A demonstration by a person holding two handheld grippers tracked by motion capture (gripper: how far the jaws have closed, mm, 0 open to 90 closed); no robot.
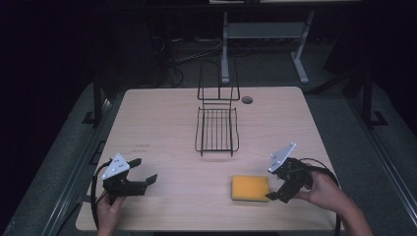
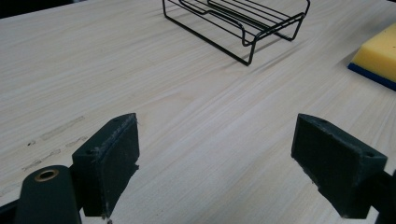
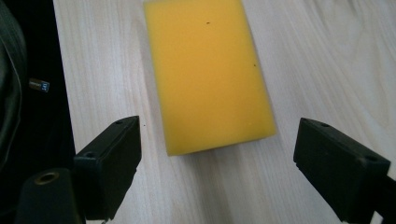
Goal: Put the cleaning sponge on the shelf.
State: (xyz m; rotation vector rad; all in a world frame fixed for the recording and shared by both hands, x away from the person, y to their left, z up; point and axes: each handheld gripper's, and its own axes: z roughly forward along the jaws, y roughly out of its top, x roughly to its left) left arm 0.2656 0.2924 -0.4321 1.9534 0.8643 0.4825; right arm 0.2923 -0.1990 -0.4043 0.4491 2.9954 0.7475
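Note:
A yellow sponge [image 1: 250, 188] lies flat near the table's front edge, right of centre; its blue underside shows in the left gripper view [image 2: 379, 53]. My right gripper [image 1: 273, 191] is open just right of the sponge, its jaws pointing at it. In the right gripper view the sponge [image 3: 208, 70] lies ahead of the wide-apart jaws, not between them. A black wire rack [image 1: 217, 127] stands at the table's middle, also far ahead in the left gripper view [image 2: 238, 21]. My left gripper [image 1: 144, 172] is open at the front left, over bare wood.
The wooden table [image 1: 157, 123] has a round cable hole [image 1: 247, 100] behind the rack. The table's front edge [image 3: 63, 79] runs close to the sponge. Beyond the table stand the legs of another desk [image 1: 225, 49] on a dark floor.

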